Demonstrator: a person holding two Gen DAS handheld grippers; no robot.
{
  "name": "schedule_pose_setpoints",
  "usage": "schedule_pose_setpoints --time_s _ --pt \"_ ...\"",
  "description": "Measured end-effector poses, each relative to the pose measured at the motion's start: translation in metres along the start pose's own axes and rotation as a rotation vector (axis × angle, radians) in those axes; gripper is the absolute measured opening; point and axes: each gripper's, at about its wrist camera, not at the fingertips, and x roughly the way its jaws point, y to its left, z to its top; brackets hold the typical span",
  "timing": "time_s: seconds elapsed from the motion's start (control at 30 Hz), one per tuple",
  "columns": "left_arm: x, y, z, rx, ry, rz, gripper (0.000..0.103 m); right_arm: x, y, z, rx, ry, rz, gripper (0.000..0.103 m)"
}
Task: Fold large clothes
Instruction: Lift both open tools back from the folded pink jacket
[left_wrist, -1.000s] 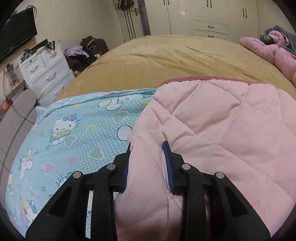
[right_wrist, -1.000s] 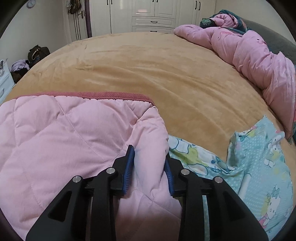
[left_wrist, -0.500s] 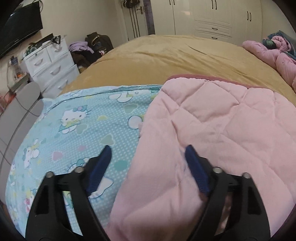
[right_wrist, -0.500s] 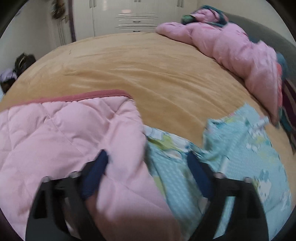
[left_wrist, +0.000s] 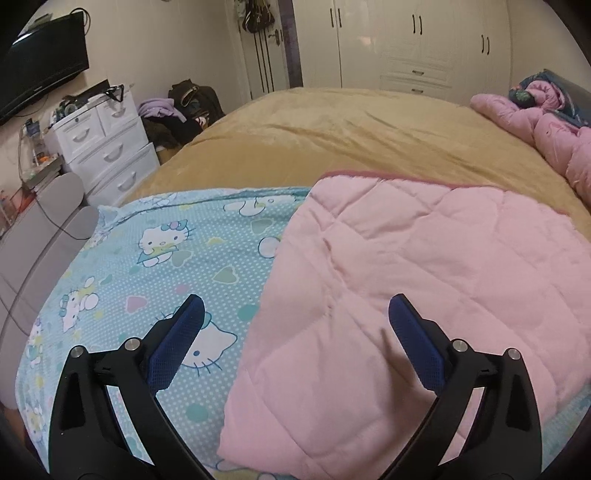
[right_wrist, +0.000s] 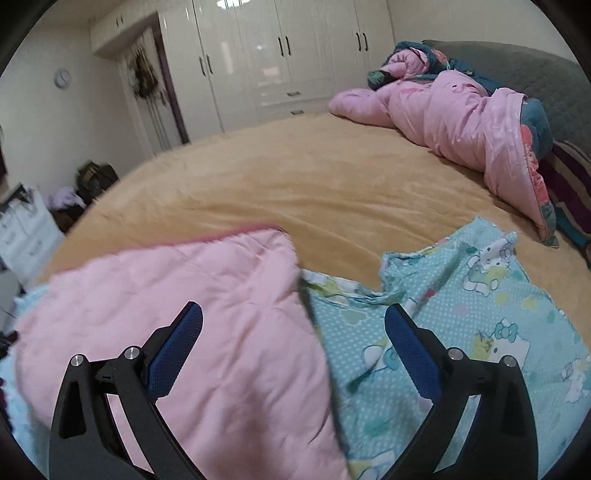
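A pink quilted cover (left_wrist: 406, 266) lies folded over a light-blue Hello Kitty printed side (left_wrist: 155, 258) on the tan bed (left_wrist: 351, 136). My left gripper (left_wrist: 293, 314) is open and empty, hovering above the pink panel's left edge. In the right wrist view the pink panel (right_wrist: 192, 317) lies at the left and the blue printed fabric (right_wrist: 461, 325) at the right. My right gripper (right_wrist: 293, 325) is open and empty above the pink panel's right edge.
A bunched pink duvet (right_wrist: 454, 110) lies at the bed's far right by the grey headboard (right_wrist: 535, 74). White drawers (left_wrist: 107, 147), a TV (left_wrist: 40, 70), bags (left_wrist: 192, 99) and white wardrobes (left_wrist: 406, 40) stand around the bed.
Both grippers were shut on the pink quilt's edges a second ago. They opened, let it drop flat, and have pulled back and up.
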Motion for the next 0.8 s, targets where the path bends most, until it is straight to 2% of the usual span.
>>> schedule_pose_setpoints --time_s 0.43,0.8 --pt "-0.061 -0.007 -0.005 -0.028 -0.091 -0.085 0.094 -0.096 0.040 -0.011 -0.114 -0.116 0.157 0.099" --pt "-0.092 -0.007 -0.028 -0.027 -0.098 -0.122 0.094 -0.120 0.051 -0.037 -0.128 -0.100 0.209 0.099"
